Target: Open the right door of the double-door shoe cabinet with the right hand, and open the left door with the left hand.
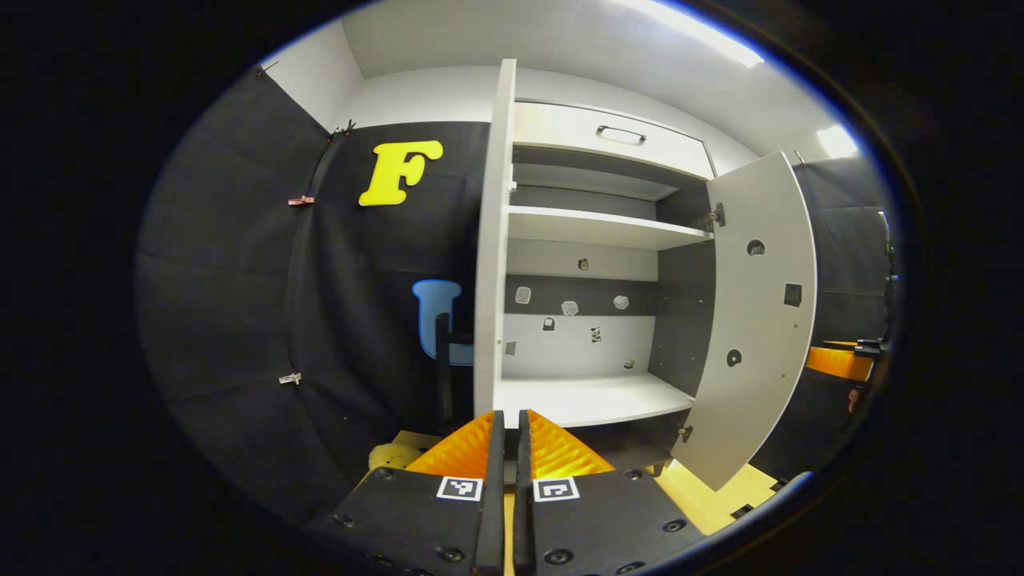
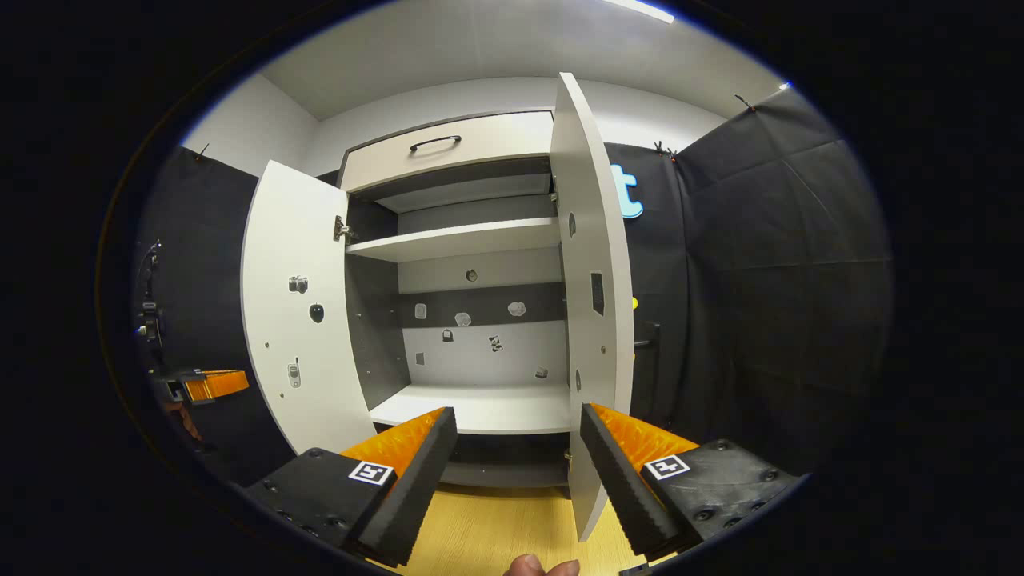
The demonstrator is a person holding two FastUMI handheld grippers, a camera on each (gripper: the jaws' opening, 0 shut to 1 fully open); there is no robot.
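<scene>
Two doors: both stand swung open on the shoe cabinet (image 2: 472,320) in front of you.
Left door: in the left gripper view it (image 1: 490,256) shows edge-on, rising just past your fingertips; in the right gripper view it (image 2: 296,312) is the broad white panel at the left, hinged to the dark side wall.
Right door: in the right gripper view it (image 2: 592,304) shows nearly edge-on, its lower edge between your two fingers; in the left gripper view it (image 1: 752,320) is the wide panel at the right.
Left gripper (image 1: 506,424): your fingers are closed almost together, with only a thin slit between the black pads; nothing is visibly gripped, and the left door's edge stands just beyond the tips.
Right gripper (image 2: 516,432): your fingers are spread wide and hold nothing; the right door's bottom corner hangs in the gap, nearer the right-hand finger, touching neither pad as far as you can see.
Cabinet interior: one upper shelf (image 2: 456,240), one bottom shelf (image 2: 480,412), small stickers on the back panel.
Drawer: above the doors, shut, with a dark handle (image 2: 436,142).
Floor: light wood (image 2: 480,536) below the cabinet.
Other gripper: orange, seen far off at the edge of each view, left (image 2: 204,386) and right (image 1: 840,360).
</scene>
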